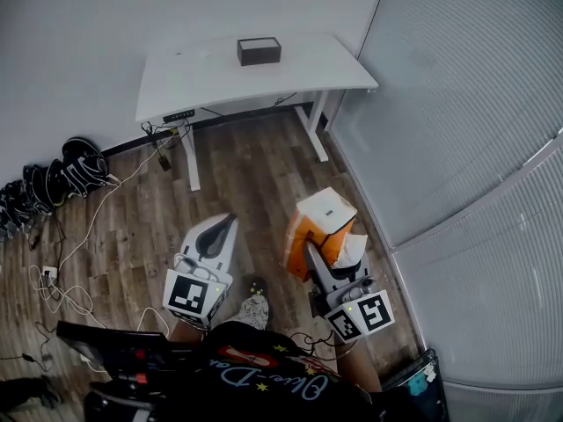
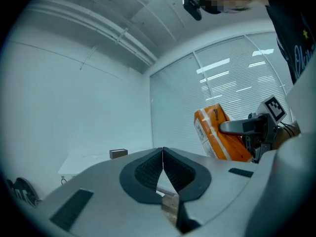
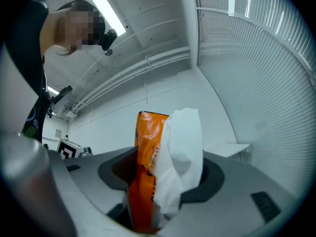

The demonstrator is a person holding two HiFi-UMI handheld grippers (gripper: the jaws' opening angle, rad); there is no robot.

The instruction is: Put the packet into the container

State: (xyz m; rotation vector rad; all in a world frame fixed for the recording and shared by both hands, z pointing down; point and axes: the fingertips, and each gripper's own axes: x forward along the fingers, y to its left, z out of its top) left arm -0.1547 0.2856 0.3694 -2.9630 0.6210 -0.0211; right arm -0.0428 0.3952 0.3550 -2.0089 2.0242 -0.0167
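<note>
An orange and white packet [image 1: 320, 228] is held over the wooden floor, with my right gripper [image 1: 327, 251] shut on its lower part. In the right gripper view the packet [image 3: 163, 172] stands up between the jaws and fills the gap. My left gripper [image 1: 222, 232] is shut with nothing in it, to the left of the packet; its fingertips [image 2: 163, 157] meet. From the left gripper view the packet [image 2: 217, 135] shows at the right. A small dark container [image 1: 259, 51] sits on the white table [image 1: 202, 82] far ahead.
Cables and dark bags [image 1: 62, 174] lie on the floor at the left by the wall. A ribbed glass partition [image 1: 466, 148] runs along the right. The table's white legs [image 1: 317, 130] stand between me and the wall.
</note>
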